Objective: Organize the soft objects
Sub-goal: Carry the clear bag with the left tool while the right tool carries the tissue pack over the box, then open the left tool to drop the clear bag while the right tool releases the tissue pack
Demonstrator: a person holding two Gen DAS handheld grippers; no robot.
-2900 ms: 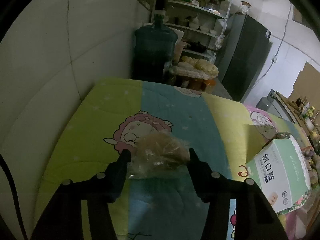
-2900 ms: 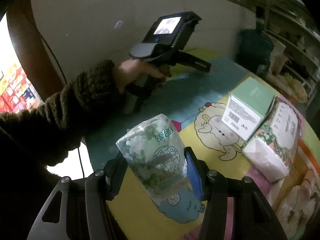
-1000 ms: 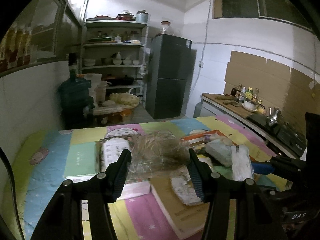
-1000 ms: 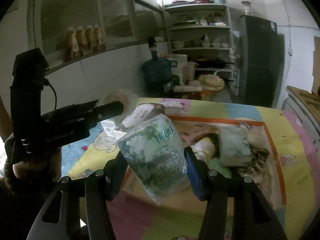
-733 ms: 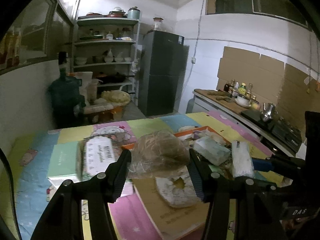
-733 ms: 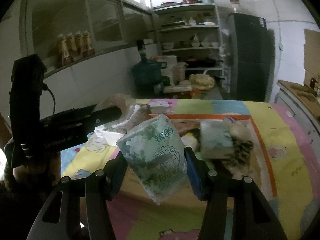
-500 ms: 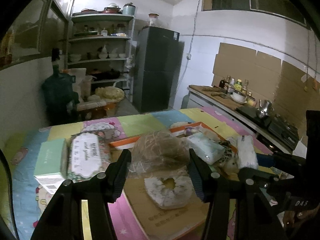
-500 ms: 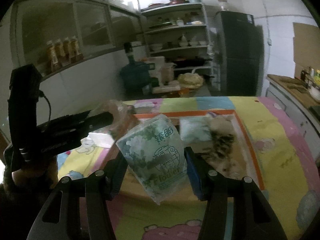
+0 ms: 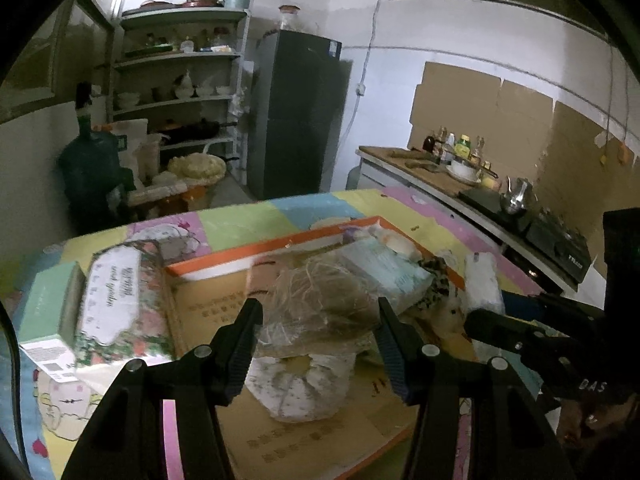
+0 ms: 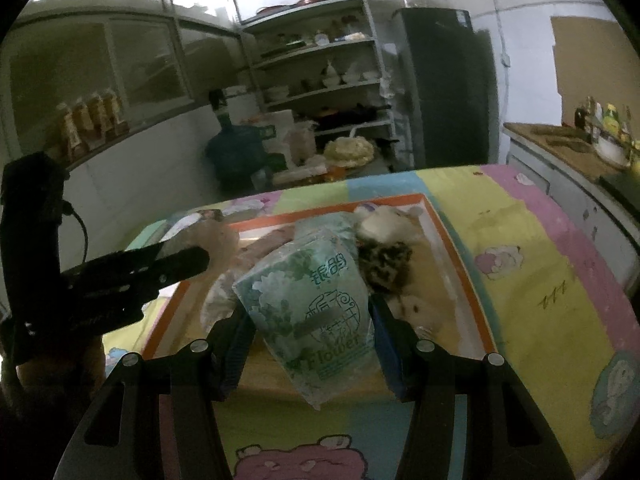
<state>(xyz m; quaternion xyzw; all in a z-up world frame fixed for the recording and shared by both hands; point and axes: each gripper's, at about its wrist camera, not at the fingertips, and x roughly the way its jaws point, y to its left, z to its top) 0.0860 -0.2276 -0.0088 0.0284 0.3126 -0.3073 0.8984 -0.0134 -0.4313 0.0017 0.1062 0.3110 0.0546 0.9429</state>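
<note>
My left gripper (image 9: 318, 320) is shut on a clear bag of brown fibre (image 9: 320, 300) and holds it above the orange-rimmed cardboard tray (image 9: 256, 250). My right gripper (image 10: 308, 320) is shut on a green-and-white tissue pack (image 10: 308, 296), held above the tray's (image 10: 460, 256) near edge. In the tray lie a white speckled cloth ring (image 9: 300, 384), a pale blue tissue pack (image 9: 384, 268), a leopard-print item (image 10: 386, 262) and a white plush (image 10: 380, 220). The left gripper shows in the right wrist view (image 10: 192, 260), the right gripper in the left wrist view (image 9: 480, 320).
A floral tissue box (image 9: 116, 300) and a green box (image 9: 48, 312) lie left of the tray on the cartoon-print cover (image 10: 540, 264). Beyond stand a water jug (image 9: 88, 168), shelves (image 9: 180, 92), a dark fridge (image 9: 296, 116) and a counter with bottles (image 9: 452, 160).
Both grippers have swung from the left end of the table over to the tray, still holding their items. The tray contents now sit closer below both grippers.
</note>
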